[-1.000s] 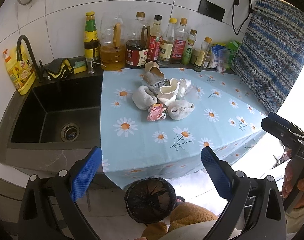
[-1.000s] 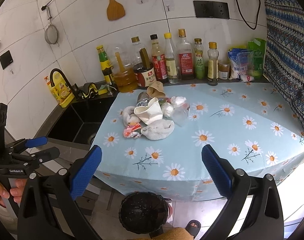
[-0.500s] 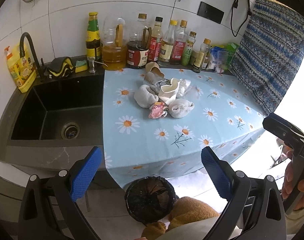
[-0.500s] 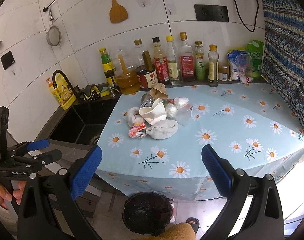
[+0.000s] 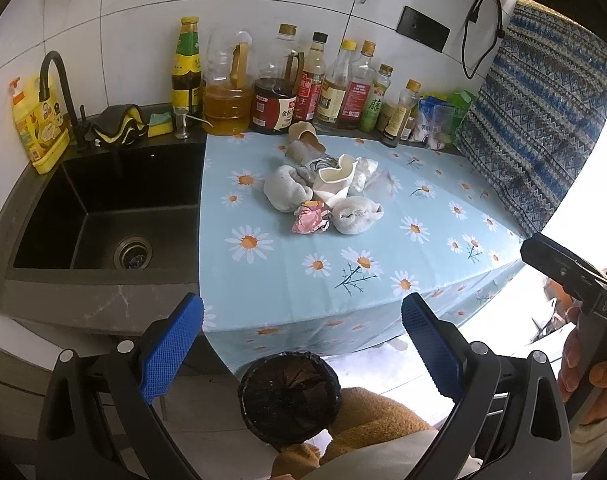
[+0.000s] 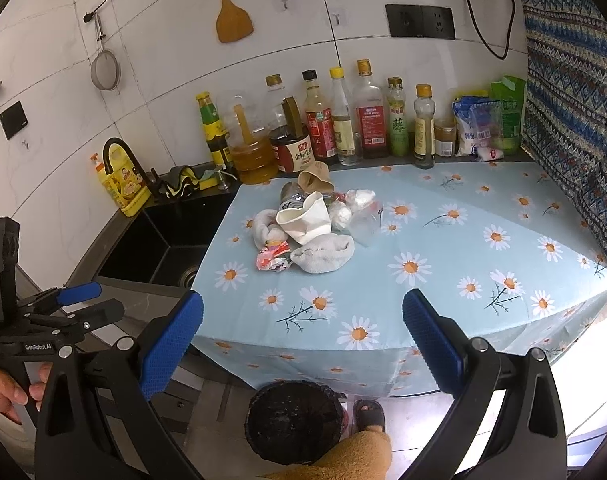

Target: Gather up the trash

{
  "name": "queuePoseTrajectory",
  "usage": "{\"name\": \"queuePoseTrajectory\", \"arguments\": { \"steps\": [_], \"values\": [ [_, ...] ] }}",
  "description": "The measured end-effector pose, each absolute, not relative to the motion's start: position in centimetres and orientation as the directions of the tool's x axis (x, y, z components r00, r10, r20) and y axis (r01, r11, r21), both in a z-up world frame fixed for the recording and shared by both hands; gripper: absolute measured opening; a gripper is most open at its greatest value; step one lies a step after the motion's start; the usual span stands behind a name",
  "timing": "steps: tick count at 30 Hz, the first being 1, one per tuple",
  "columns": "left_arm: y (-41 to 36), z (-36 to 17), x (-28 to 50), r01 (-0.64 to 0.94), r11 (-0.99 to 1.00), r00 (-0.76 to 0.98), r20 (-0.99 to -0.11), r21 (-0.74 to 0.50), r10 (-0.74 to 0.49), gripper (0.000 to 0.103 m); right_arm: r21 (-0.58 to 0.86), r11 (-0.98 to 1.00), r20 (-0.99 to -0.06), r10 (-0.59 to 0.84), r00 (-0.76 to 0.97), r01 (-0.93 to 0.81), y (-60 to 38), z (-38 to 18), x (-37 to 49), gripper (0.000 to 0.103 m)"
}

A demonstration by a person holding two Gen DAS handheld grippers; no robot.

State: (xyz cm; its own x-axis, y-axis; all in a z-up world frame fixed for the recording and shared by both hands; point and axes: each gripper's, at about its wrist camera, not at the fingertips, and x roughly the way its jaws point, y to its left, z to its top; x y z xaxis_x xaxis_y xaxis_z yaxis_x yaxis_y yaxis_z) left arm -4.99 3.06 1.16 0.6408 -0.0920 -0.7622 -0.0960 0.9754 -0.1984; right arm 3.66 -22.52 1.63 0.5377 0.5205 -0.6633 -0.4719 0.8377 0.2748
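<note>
My pads (image 5: 170, 350) were blue knurled rubber, tablecloth (image 5: 343, 280) matt printed cloth, sink (image 5: 103, 216) matt black, wall tiles (image 6: 163, 80) glossy.

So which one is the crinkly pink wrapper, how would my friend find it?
Look at the daisy tablecloth beside the black sink, then at the trash pile in its middle. At the pile's front edge, nearest the bin, lies the pink wrapper, touching a grey-white sock. It is the only pink and red thing there; everything around it is white, grey or brown.
</note>
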Motion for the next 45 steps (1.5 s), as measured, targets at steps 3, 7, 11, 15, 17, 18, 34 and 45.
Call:
{"name": "queuePoseTrajectory", "arguments": {
  "steps": [3,7,11,15,17,18,34,45],
  "values": [
    [3.3,1.0,-4.6,-0.109,0.973,0.638,-0.765,-0.203,-0.088,0.096,0.304,0.834,-0.663,0.532,0.526,-0.461,-22.6,1.3,3.9,0.099],
    [3.7,0.6,-3.5,-0.138,0.969,0.628,-0.775,-0.207,-0.076,0.096,0.309,0.834,-0.669,0.532,0.519,-0.457,-22.7,0.8,5.3,0.099],
    [3.8,0.1,-2.3,-0.149,0.968,0.611,-0.788,-0.204,-0.072,0.096,0.322,0.828,-0.684,0.539,0.492,-0.459,-22.7,0.0,6.8,0.099],
    [4.1,-0.6,-0.9,-0.162,0.961,0.588,-0.804,-0.223,-0.087,0.096,0.354,0.81,-0.698,0.561,0.444,-0.468,-22.5,-1.5,8.6,0.099],
    [4.2,-1.1,-0.1,-0.163,0.958,0.574,-0.812,-0.237,-0.103,0.096,0.379,0.796,-0.7,0.58,0.417,-0.471,-22.4,-2.2,9.4,0.099],
    [4.4,-1.4,0.4,-0.163,0.957,0.567,-0.817,-0.241,-0.109,0.096,0.384,0.792,-0.701,0.585,0.409,-0.475,-22.3,-2.5,9.9,0.099],
    [4.5,-4.3,8.3,-0.141,0.952,0.469,-0.865,-0.272,-0.177,0.096,0.41,0.75,-0.758,0.596,0.263,-0.518,-18.2,-8.4,17.9,0.087],
    [5.8,-7.7,14.7,-0.174,0.944,0.406,-0.893,-0.282,-0.192,0.095,0.419,0.73,-0.804,0.575,0.153,-0.54,-15.6,-13.1,23.4,0.069]
  ]
}}
